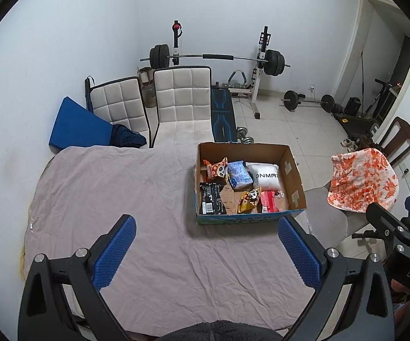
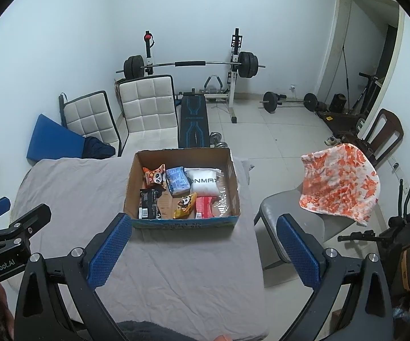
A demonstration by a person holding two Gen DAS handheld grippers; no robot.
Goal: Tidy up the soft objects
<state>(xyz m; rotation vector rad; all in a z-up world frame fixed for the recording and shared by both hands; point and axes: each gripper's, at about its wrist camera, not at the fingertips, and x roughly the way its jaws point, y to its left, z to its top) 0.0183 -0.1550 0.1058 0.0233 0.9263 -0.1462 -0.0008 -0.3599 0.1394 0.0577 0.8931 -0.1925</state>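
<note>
Left gripper (image 1: 206, 251) and right gripper (image 2: 203, 251): both spread wide, holding nothing, hovering above the sheet-covered table (image 1: 114, 187). Cardboard box (image 2: 136, 179) ahead already holds the soft packets (image 2: 178, 183) (none loose on the sheet). Looks nearly done; maybe the orange-patterned cloth (image 2: 338, 182) on the chair, well right.

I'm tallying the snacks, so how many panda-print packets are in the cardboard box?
2. One orange panda packet lies at the far left of the cardboard box; a yellow panda packet lies near the front, beside the red pack. More could be hidden underneath.
</note>
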